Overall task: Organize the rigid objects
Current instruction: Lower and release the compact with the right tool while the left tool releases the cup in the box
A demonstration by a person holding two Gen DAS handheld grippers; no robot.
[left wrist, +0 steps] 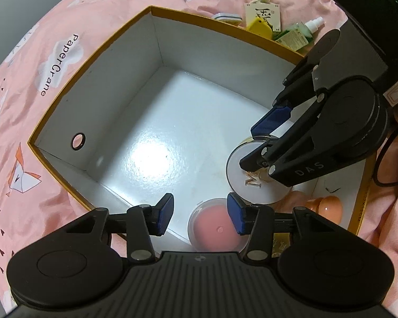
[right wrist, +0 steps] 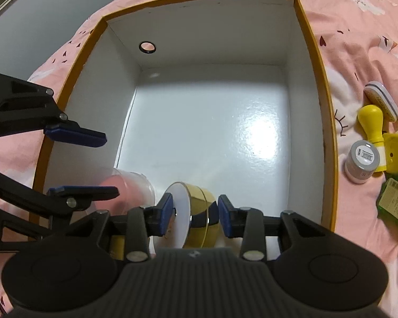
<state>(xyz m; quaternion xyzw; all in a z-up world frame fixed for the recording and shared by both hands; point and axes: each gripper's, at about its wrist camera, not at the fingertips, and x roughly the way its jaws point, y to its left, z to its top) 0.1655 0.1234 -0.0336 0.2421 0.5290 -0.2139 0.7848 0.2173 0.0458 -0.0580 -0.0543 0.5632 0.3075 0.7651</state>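
Open cardboard box point(right wrist: 315, 84), white inside with a mustard rim, sits on a pink printed bedspread point(left wrist: 26, 106).

Two items lie on the box floor at the near wall: a gold tin with a white lid point(right wrist: 196, 209), on its edge, and just beside it toward the near corner a clear jar with pink contents point(left wrist: 216, 225).

Right gripper point(right wrist: 195, 216) straddles the gold tin; left pad at the white lid, right pad with a small gap from the gold side. Jaws narrow, not clamped.

Left gripper point(left wrist: 200, 214) hovers over the pink jar, jaws moderately apart, pads clear of it, nothing held.

Outside the box, beyond one side wall on the bedspread: a yellow stamp point(right wrist: 374, 122), a small grey-capped jar point(right wrist: 362, 163), a green spray bottle point(left wrist: 299, 33).
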